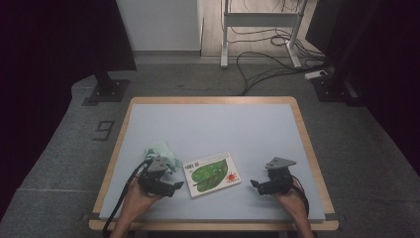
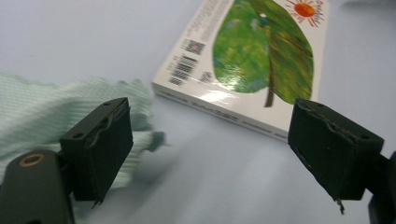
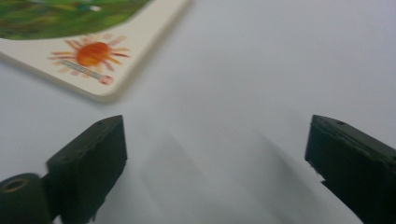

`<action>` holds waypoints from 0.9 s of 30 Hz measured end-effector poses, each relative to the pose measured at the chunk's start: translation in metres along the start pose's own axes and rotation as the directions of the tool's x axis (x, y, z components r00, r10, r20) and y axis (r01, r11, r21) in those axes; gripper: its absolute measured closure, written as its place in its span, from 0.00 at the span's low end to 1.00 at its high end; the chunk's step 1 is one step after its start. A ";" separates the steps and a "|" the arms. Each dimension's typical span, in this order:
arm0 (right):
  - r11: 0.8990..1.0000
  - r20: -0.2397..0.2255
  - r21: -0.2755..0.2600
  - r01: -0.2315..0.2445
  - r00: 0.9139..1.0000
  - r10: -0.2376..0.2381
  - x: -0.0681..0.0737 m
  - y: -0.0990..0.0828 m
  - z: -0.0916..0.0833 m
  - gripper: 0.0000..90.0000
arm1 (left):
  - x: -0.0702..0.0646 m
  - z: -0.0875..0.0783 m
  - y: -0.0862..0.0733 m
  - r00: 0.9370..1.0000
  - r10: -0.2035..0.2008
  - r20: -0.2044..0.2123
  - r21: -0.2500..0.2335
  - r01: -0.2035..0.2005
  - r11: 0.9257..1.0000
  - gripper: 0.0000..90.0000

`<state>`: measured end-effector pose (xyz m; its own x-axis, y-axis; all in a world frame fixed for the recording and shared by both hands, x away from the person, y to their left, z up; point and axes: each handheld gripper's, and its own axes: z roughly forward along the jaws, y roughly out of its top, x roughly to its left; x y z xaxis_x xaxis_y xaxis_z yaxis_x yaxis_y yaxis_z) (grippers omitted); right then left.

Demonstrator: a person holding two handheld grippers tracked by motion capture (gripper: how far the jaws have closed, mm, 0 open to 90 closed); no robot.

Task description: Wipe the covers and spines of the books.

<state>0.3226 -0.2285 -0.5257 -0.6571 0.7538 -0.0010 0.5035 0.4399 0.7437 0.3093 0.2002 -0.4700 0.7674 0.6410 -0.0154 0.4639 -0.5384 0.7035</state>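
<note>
Book (image 1: 212, 174): lies flat on table (image 1: 213, 124), near edge, between my two grippers.
Cloth (image 1: 161, 151): crumpled, left of book.
Left gripper (image 1: 178, 186): my jaws released, nothing between.
Right gripper (image 1: 253, 184): my jaws spread, empty, right of book.

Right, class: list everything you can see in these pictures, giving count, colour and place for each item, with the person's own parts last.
Table: one, wooden rim with pale blue-grey top, centre.
Book: one, white with green leaf and orange sun, lying flat between the grippers.
Cloth: one, pale green, crumpled left of the book.
Desk frame: one, white, at the back, with cables on the floor.
Left gripper: one, black, open, nothing between the jaws.
Right gripper: one, black, open, nothing between the jaws.
Hands: two, bottom edge.
</note>
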 end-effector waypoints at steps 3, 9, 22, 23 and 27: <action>0.999 0.048 0.026 -0.028 0.998 0.027 -0.008 -0.007 -0.004 0.00 | 0.010 -0.004 0.005 1.000 -0.008 -0.017 0.000 0.008 1.000 0.15; 0.996 0.073 0.032 -0.088 0.994 0.085 -0.017 -0.021 -0.008 0.00 | 0.040 -0.008 0.009 0.996 -0.060 -0.065 0.011 0.060 0.998 0.16; 0.996 0.078 0.030 -0.084 0.994 0.081 -0.016 -0.022 -0.007 0.00 | 0.089 0.007 -0.002 0.980 -0.129 -0.150 0.079 0.142 0.987 0.17; 0.996 0.078 0.030 -0.084 0.994 0.081 -0.016 -0.022 -0.007 0.00 | 0.091 0.010 -0.004 0.980 -0.132 -0.150 0.080 0.146 0.986 0.17; 0.996 0.078 0.030 -0.084 0.994 0.081 -0.016 -0.022 -0.007 0.00 | 0.092 0.019 -0.013 0.977 -0.128 -0.171 0.097 0.146 0.985 0.26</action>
<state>0.3184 -0.2536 -0.5370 -0.5683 0.8228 0.0072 0.5730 0.3895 0.7211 0.3825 0.2563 -0.4939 0.6146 0.7887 0.0160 0.6117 -0.4892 0.6217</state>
